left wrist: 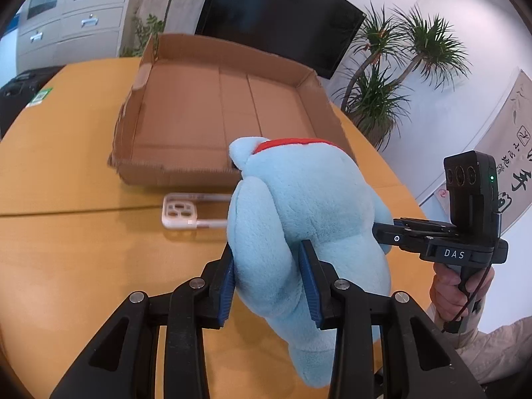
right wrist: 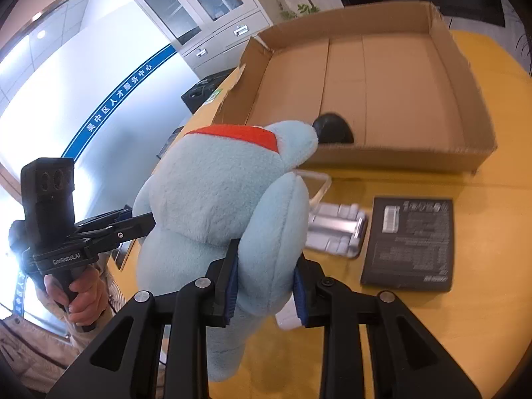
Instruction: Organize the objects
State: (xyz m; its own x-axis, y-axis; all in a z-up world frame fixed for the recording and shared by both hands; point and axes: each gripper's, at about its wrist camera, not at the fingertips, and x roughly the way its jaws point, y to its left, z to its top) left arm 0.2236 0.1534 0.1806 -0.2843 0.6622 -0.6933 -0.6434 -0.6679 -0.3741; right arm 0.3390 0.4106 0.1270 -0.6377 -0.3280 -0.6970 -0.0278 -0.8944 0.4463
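Both grippers, left gripper [left wrist: 267, 279] & right gripper [right wrist: 266, 282], have jaws clamped on opposite sides of the blue plush toy [left wrist: 306, 219], held above the worktop [left wrist: 83, 259] w/ two-sided grip, prob. so the floppy toy stays steady for the empty cardboard box [left wrist: 216, 113] just beyond.

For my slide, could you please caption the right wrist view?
Both claws grip a light blue plush toy above the yellow table, facing an open cardboard box.
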